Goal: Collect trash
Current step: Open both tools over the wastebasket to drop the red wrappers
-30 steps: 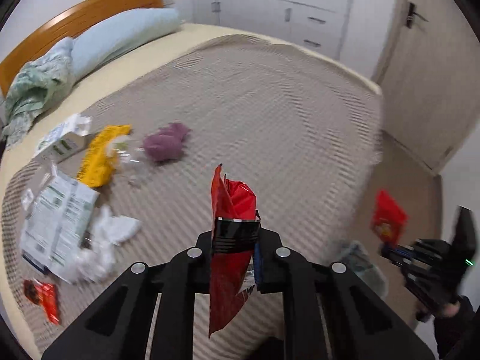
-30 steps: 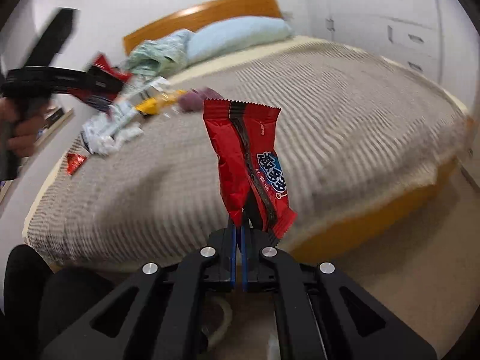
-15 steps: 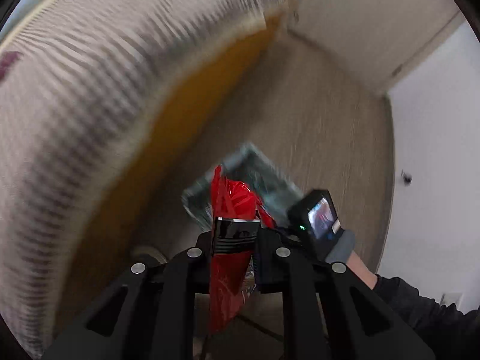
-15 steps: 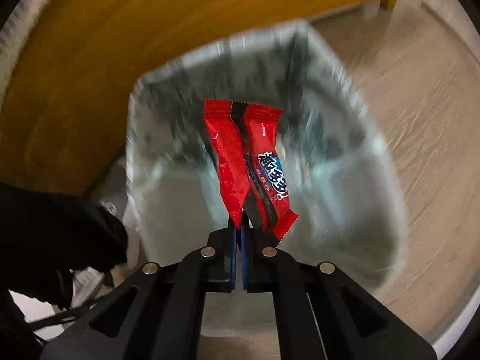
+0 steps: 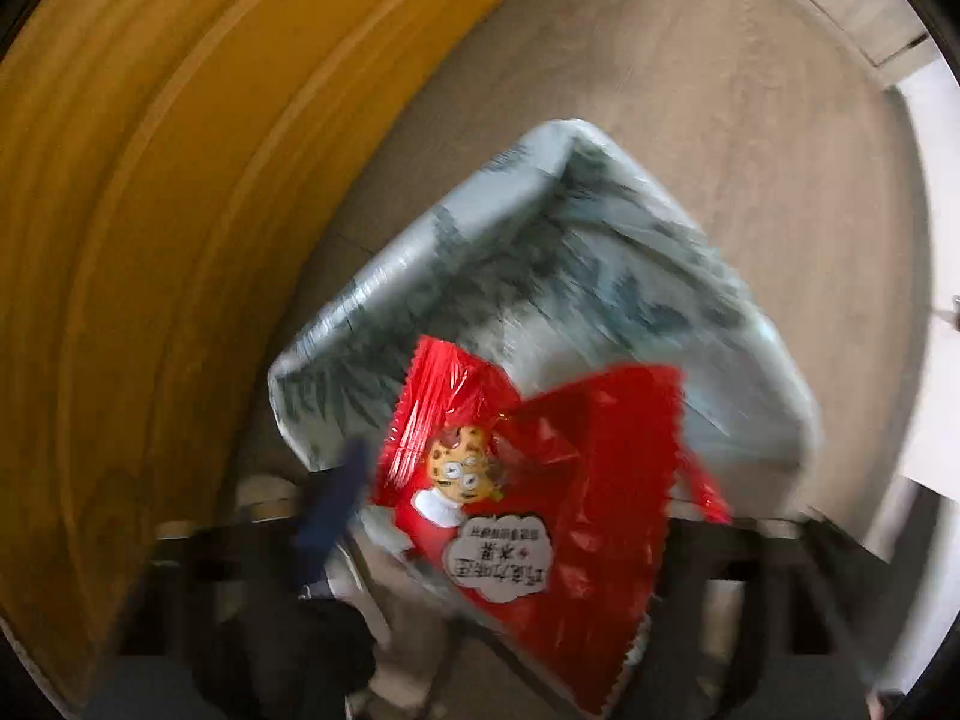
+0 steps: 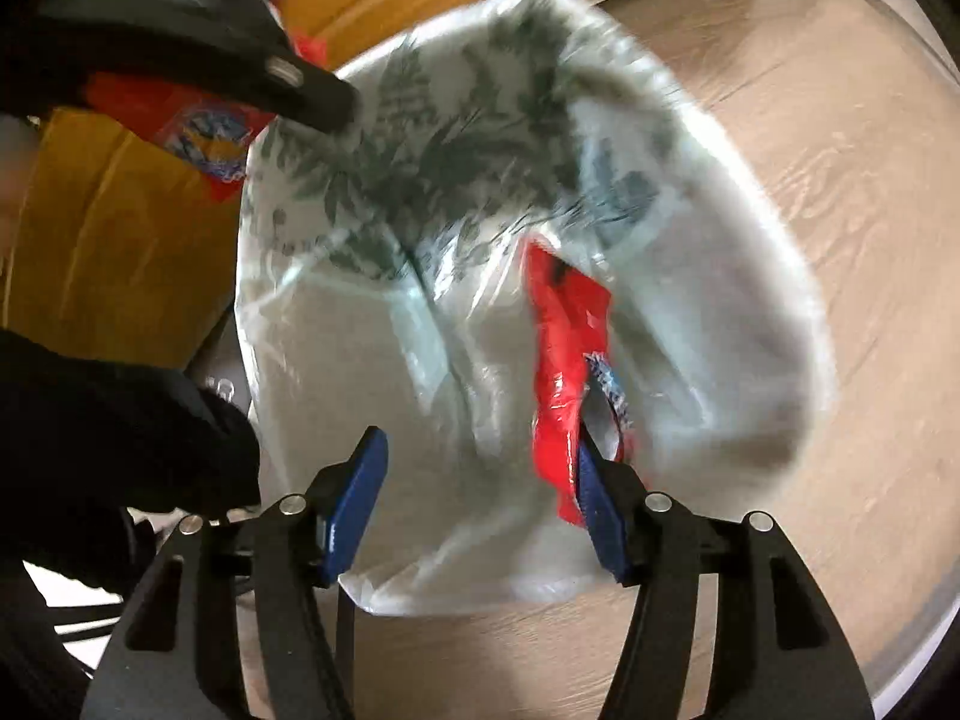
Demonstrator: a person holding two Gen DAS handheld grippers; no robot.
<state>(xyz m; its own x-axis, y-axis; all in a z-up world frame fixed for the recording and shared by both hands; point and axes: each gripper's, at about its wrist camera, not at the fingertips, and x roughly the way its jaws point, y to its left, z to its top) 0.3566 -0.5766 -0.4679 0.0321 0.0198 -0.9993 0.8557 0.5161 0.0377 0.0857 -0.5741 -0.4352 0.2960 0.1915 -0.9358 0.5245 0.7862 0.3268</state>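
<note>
The bin (image 6: 708, 324) stands on the floor (image 6: 840, 138), just beside the bed frame (image 5: 150, 240) at its left. One wrapper (image 6: 564, 372) is over the bin opening, against the right fingers (image 6: 600, 510). Another wrapper (image 5: 540, 480) is above the bin's near edge.

Wood-look floor (image 6: 840, 192) is seen in both wrist views, pale beige with faint grain. A bin lined with a leaf-printed plastic bag (image 6: 456, 138) is stood directly on the floor. An orange wooden bed frame (image 5: 150, 228) is seen just beside the bin, on its left in the left wrist view. In that view a white skirting edge (image 5: 900, 54) is visible past the bin, where floor meets wall. Whether the bin is touched by the frame cannot be told.
</note>
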